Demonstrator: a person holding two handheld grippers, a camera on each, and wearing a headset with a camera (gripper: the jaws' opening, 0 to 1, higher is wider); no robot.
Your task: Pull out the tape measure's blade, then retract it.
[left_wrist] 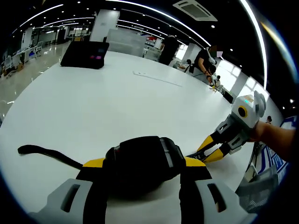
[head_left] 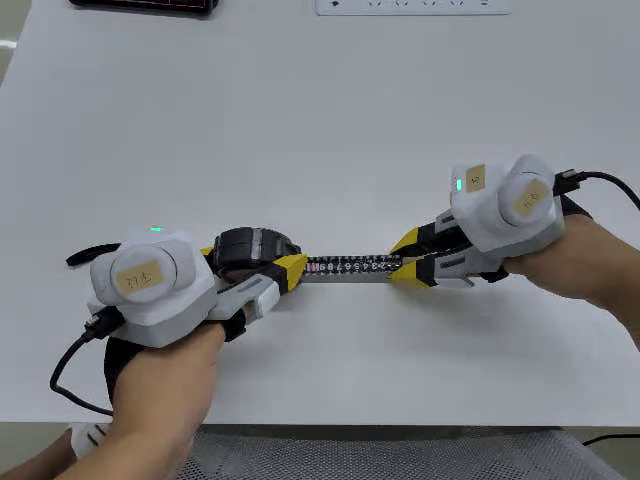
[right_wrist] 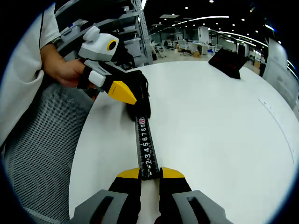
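Note:
A black tape measure (head_left: 252,250) rests on the white table (head_left: 300,130), and my left gripper (head_left: 285,268) is shut on its case (left_wrist: 142,161). Its blade (head_left: 352,267), black with white numbers, runs out a short way to the right. My right gripper (head_left: 408,258) is shut on the blade's free end (right_wrist: 148,173). In the right gripper view the blade (right_wrist: 144,145) stretches from the jaws to the case (right_wrist: 138,95). A black wrist strap (left_wrist: 44,153) trails from the case to the left.
A dark tablet-like device (head_left: 145,5) lies at the table's far edge, and a white power strip (head_left: 412,7) sits to its right. Cables (head_left: 70,372) run from both grippers. A grey mesh chair (head_left: 370,455) stands at the near edge. People work at distant benches (left_wrist: 205,63).

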